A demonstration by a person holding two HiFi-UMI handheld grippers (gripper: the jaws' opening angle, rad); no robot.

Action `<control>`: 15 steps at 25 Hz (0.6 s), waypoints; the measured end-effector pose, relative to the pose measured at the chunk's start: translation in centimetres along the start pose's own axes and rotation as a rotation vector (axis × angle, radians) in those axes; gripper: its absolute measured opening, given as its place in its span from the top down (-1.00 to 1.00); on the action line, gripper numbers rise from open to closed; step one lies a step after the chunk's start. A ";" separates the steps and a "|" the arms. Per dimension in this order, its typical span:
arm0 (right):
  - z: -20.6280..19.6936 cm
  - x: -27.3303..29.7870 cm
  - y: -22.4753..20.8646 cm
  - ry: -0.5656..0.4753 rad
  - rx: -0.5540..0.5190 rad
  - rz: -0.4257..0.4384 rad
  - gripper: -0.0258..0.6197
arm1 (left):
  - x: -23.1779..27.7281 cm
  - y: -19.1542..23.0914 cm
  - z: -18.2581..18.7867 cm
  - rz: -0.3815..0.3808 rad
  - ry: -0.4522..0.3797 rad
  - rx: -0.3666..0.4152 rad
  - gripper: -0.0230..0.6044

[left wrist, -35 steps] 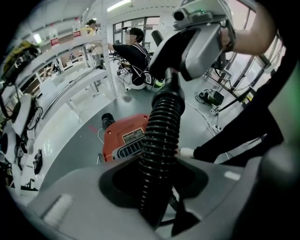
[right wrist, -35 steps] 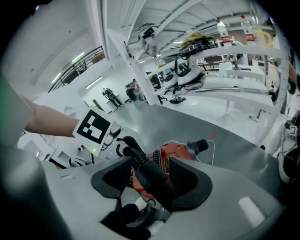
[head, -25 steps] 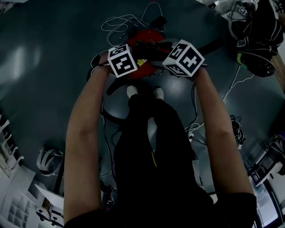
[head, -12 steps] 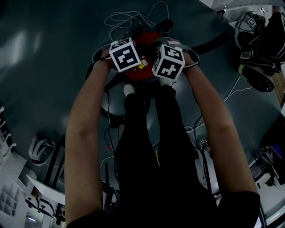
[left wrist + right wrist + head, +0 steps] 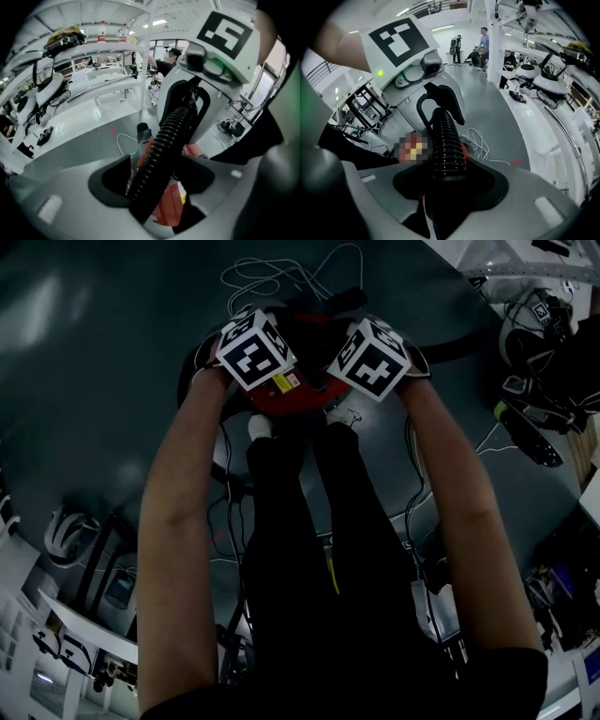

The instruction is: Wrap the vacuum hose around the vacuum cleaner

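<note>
The red vacuum cleaner (image 5: 292,396) stands on the grey floor in front of the person's feet. Both grippers hang close together over it. In the left gripper view the black ribbed hose (image 5: 164,145) runs between the jaws of my left gripper (image 5: 154,185). Those jaws have just been opening and stand clear of it on both sides. The hose climbs on into my right gripper (image 5: 190,110). In the right gripper view my right gripper (image 5: 445,187) has just been closing, and its jaws sit tight against the hose (image 5: 445,140). The marker cubes hide the fingertips in the head view.
A white power cord (image 5: 281,273) lies in loops beyond the vacuum. More black hose (image 5: 450,341) trails off to the right. The person's legs and white shoes (image 5: 258,426) stand just behind the vacuum. Dark gear (image 5: 544,352) sits far right, shelving (image 5: 56,652) at lower left.
Both grippers have rolled and sunk closer over the red vacuum. The right one swung in beside the left, and the left jaws have spread.
</note>
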State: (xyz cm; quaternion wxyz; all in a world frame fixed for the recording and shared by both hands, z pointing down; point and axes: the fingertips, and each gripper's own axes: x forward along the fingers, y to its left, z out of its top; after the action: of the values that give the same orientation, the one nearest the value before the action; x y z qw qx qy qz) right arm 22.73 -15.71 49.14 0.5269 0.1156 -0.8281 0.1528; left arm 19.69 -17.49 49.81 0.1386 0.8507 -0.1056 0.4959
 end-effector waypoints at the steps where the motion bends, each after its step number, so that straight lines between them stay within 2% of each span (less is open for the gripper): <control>1: -0.2 -0.2 -0.6 -0.004 0.017 -0.003 0.24 | -0.1 0.6 0.1 0.019 -0.015 -0.020 -0.02; 3: -0.8 -0.6 -1.6 -0.017 0.055 -0.007 0.24 | -0.4 1.6 0.3 0.044 -0.046 -0.047 -0.02; 6: -1.1 -1.4 -2.8 -0.046 0.078 -0.011 0.24 | -0.8 2.4 1.6 0.080 -0.103 -0.040 0.04; 11: -1.9 -2.8 -4.4 -0.072 0.131 -0.028 0.24 | -1.0 3.7 4.0 0.170 -0.167 -0.037 -0.04; 15: -3.5 -3.5 -5.5 -0.070 0.186 -0.042 0.24 | -1.7 4.8 3.9 0.238 -0.188 -0.107 -0.08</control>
State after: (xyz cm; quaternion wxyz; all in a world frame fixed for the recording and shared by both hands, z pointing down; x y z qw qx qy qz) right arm 29.07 -19.36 48.04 0.4876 0.1869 -0.8256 0.2138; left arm 20.53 -23.27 47.12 0.1135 0.8663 -0.2444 0.4206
